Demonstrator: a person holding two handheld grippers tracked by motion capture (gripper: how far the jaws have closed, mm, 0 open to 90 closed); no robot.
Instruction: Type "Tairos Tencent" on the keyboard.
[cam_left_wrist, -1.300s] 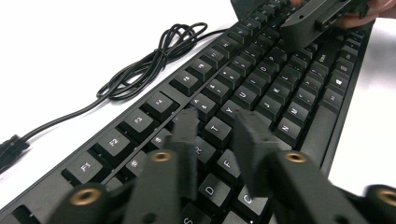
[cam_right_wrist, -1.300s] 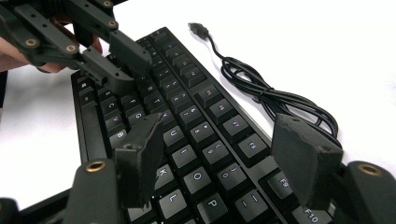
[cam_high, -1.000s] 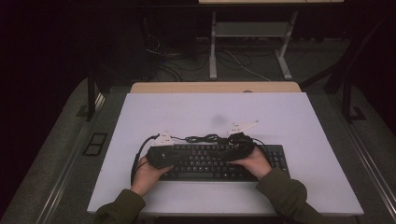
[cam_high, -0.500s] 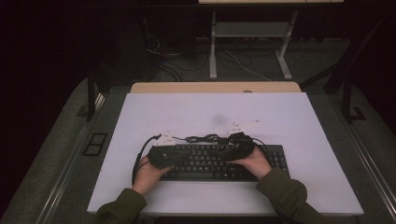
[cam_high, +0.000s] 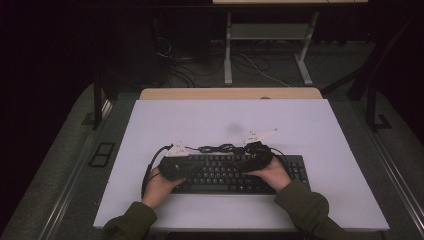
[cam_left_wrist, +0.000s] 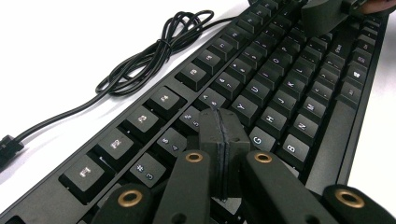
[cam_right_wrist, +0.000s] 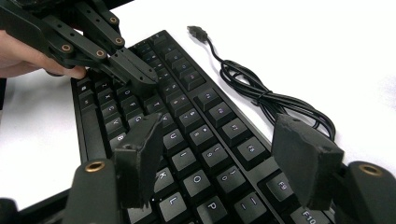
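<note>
While both hands rest over the black keyboard (cam_high: 227, 174), which lies flat on the white table (cam_high: 310, 130) toward its six o'clock edge, the two tongs point inward at each other above the keys. The left tongs (cam_left_wrist: 223, 135) have their jaws pressed flat together with nothing between them, the tip hovering just above the letter rows near the G and the number keys. The right tongs (cam_right_wrist: 224, 154) stand apart, empty, one jaw over the letter keys and the other over the function row. In the right gripper view the left tongs (cam_right_wrist: 140, 74) appear at eleven o'clock, tip down close to the keys, with the left hand (cam_right_wrist: 28, 56) behind them. The keyboard's black cable (cam_left_wrist: 154, 51) lies bundled in loose loops on the table just beyond the function row, at twelve o'clock from the keyboard in the high view, its plug (cam_right_wrist: 197, 31) resting free on the white surface.
</note>
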